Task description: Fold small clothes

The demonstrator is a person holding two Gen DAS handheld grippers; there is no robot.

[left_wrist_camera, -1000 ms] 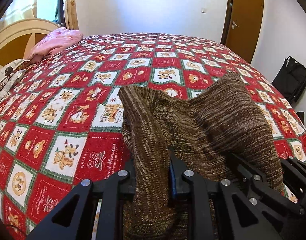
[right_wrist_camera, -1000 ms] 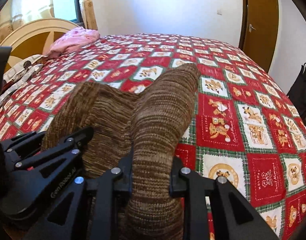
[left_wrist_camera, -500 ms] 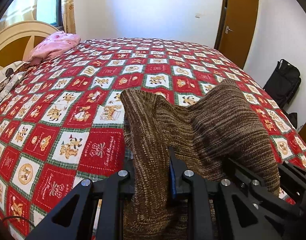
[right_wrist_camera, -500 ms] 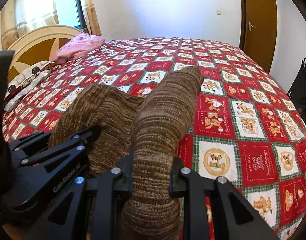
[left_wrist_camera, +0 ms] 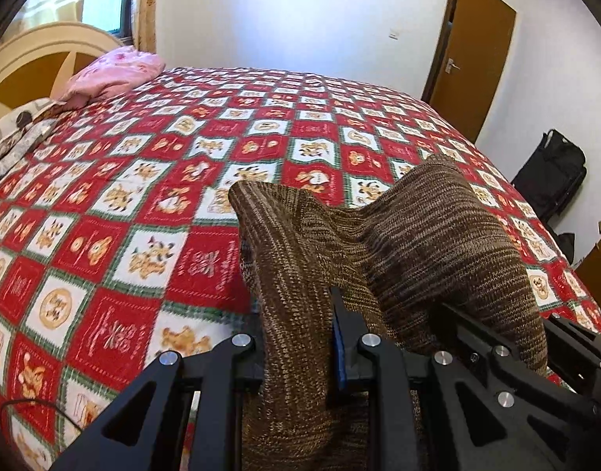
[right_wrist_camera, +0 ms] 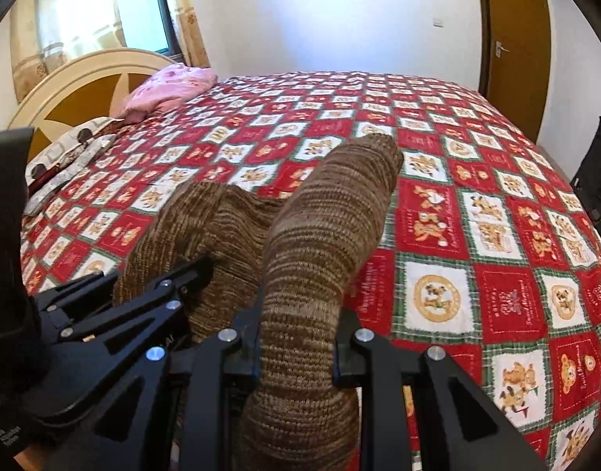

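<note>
Clamping brown knit garment (left_wrist_camera: 398, 243), both hand-held grippers angled downward.

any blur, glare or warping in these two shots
Left wrist view: sharp, the door frame bows from fisheye, black corners. Right wrist view: the curtain is washed out by daylight, the bedspread squares bulge, the knit stays crisp.
</note>
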